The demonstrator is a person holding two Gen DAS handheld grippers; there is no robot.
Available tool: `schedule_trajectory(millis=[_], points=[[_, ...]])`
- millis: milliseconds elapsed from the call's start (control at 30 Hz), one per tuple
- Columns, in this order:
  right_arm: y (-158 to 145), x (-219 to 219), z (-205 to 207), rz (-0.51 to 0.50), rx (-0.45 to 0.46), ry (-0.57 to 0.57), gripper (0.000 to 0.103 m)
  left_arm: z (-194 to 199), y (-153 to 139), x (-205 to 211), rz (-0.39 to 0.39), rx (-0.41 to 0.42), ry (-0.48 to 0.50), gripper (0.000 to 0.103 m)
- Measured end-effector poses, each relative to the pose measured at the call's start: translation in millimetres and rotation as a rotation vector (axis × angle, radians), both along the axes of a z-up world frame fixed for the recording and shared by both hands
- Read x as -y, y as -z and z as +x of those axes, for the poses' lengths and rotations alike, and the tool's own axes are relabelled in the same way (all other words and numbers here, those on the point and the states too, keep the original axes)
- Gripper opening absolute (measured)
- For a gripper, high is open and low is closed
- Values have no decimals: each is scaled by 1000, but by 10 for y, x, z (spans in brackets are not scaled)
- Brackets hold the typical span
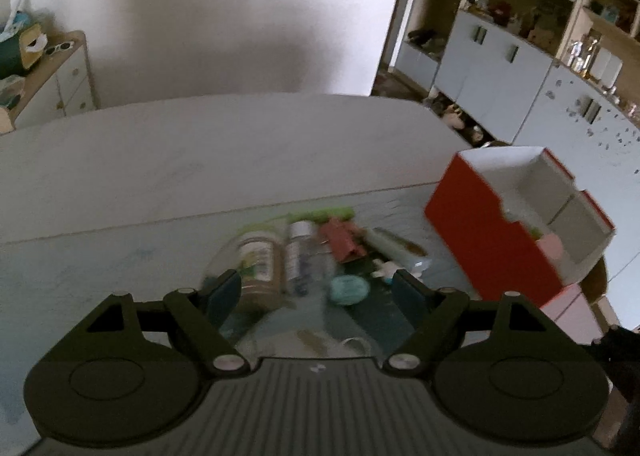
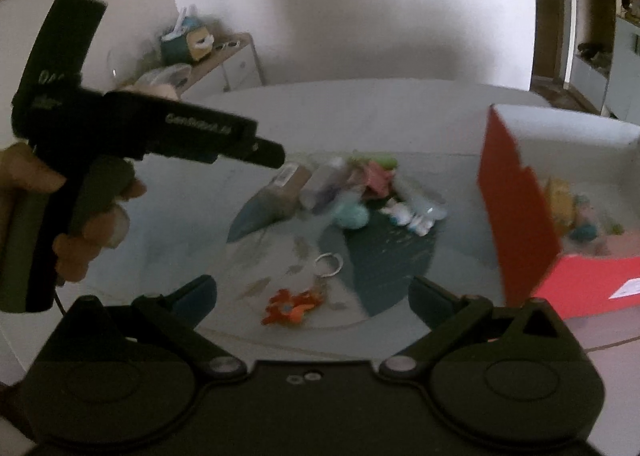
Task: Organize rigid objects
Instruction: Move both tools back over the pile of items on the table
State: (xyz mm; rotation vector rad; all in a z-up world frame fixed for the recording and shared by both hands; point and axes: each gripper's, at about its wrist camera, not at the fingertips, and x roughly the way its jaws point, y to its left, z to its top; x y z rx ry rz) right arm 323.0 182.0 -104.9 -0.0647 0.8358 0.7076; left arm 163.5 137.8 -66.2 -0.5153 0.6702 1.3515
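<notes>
A pile of small objects lies on a round glass plate (image 2: 400, 256): a brown jar (image 1: 260, 268), a clear bottle (image 1: 300, 252), a red box (image 1: 342, 240), a teal round piece (image 1: 350, 290) and a small white figure (image 2: 408, 216). An orange keychain (image 2: 292, 304) with a ring lies nearer the right gripper. My left gripper (image 1: 318, 292) is open just above the jar and teal piece. It shows from the side in the right wrist view (image 2: 268, 152). My right gripper (image 2: 312, 296) is open and empty, around the keychain.
A red divided box (image 1: 492, 240) stands at the right on the table and holds several small items (image 2: 576, 216). A low cabinet (image 2: 224, 60) stands by the far wall. Shelving (image 1: 520, 56) stands at the right.
</notes>
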Motion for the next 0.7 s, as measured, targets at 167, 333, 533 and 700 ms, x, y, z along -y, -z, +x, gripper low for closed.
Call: schedule_trajectory(millis=[167,333,533,700], points=[[152,-229,-47,-35,-9,-25,102,-211,167,-118,-43,7,-12,83],[313,-396,-44,-73,-24,-45,102,-417,336,-283,-71,12,-70,83],[437,-540,-50,-116,-33,-79,98,-498,440,-487,-72,-7,-118,83],[513,-589,-5,-137,-42,-80,93,-508,547,-648,-88,-26,-131,82]])
